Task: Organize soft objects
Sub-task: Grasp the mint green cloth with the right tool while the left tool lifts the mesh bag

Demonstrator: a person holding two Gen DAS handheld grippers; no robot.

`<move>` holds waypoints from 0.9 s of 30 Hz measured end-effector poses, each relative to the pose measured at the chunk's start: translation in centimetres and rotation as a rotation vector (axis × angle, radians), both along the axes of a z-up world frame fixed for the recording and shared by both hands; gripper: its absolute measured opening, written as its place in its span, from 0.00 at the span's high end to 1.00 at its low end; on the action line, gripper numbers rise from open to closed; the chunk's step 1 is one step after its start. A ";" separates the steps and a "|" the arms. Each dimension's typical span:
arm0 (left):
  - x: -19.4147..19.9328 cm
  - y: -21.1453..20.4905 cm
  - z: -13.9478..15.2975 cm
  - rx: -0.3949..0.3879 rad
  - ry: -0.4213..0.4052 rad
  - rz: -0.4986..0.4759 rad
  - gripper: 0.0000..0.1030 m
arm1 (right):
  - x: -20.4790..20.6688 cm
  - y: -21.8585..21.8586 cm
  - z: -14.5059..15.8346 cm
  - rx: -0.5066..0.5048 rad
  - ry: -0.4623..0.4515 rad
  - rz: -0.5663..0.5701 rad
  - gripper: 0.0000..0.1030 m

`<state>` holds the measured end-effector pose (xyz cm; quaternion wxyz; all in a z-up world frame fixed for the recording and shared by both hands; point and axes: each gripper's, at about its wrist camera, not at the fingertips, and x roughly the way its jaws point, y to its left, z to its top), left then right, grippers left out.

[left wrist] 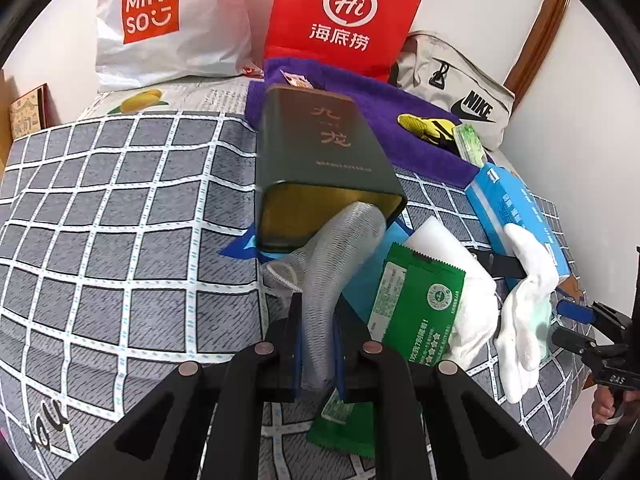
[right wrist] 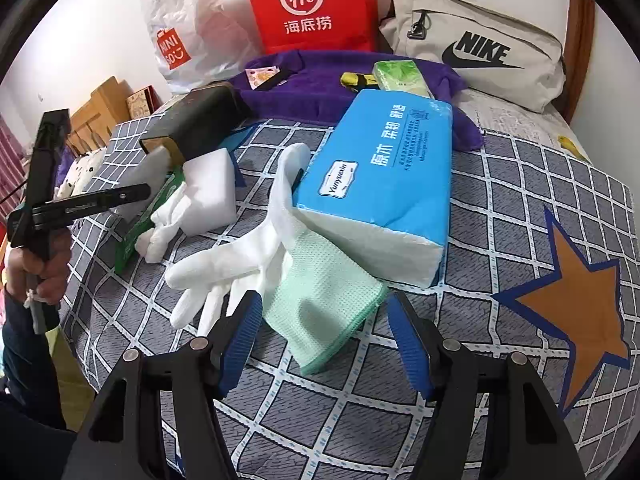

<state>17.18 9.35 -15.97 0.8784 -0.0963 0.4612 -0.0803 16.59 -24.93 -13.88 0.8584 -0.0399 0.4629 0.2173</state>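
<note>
My left gripper [left wrist: 318,320] is shut on a translucent ribbed sleeve [left wrist: 340,248], whose far end reaches into the open mouth of a dark green tin [left wrist: 320,148] lying on its side. In the right wrist view the tin [right wrist: 200,120] lies at the left. My right gripper [right wrist: 324,320] is open and empty, just above a mint green cloth [right wrist: 320,300] and beside a white glove [right wrist: 232,256]. A white foam block [right wrist: 210,188], a second white glove [right wrist: 164,224] and a green packet [left wrist: 416,300] lie between the tin and a blue tissue pack [right wrist: 384,184].
All lies on a bed with a grey checked cover [left wrist: 120,220]. A purple towel [right wrist: 320,84], a small green tissue pack [right wrist: 400,74], a Miniso bag [left wrist: 160,20], a red paper bag [left wrist: 344,16] and a Nike bag [right wrist: 480,44] sit at the back by the wall.
</note>
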 end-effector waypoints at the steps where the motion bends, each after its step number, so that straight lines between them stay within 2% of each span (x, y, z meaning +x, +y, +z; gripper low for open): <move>1: -0.1 0.0 0.0 0.002 0.001 -0.001 0.88 | 0.1 -0.1 0.0 0.002 -0.001 -0.006 0.37; 13: 0.2 -0.9 -1.0 0.016 0.026 -0.020 0.88 | 2.7 1.2 -2.3 0.036 0.055 -0.031 0.36; 15: 0.3 -0.8 -1.1 0.012 0.026 -0.021 0.88 | 2.8 1.7 -2.4 0.044 0.050 -0.030 0.24; 19: 0.3 -1.0 -1.1 0.016 0.024 -0.024 0.88 | 2.2 2.8 -2.7 -0.011 0.007 -0.022 0.25; 20: 0.3 -1.0 -1.1 0.019 0.022 -0.025 0.88 | 1.9 3.0 -2.7 -0.035 -0.008 -0.019 0.33; 21: 0.3 -1.0 -1.1 0.021 0.021 -0.026 0.88 | 1.8 3.1 -2.7 -0.049 -0.020 -0.019 0.45; 22: 0.3 -1.1 -1.1 0.022 0.021 -0.026 0.88 | 1.6 3.1 -2.6 -0.055 -0.029 -0.016 0.51; 23: 0.3 -1.1 -1.1 0.022 0.021 -0.027 0.88 | 1.6 2.9 -2.5 -0.041 -0.026 -0.007 0.64; 24: 0.3 -1.1 -1.1 0.024 0.022 -0.027 0.88 | 1.5 2.7 -2.3 -0.021 -0.015 0.003 0.80; 25: 0.3 -1.1 -1.1 0.022 0.022 -0.025 0.88 | 1.4 2.5 -2.2 0.003 0.001 0.016 0.87; 27: 0.2 -1.1 -1.1 0.020 0.021 -0.023 0.88 | 1.0 2.1 -1.8 0.032 0.001 0.033 0.87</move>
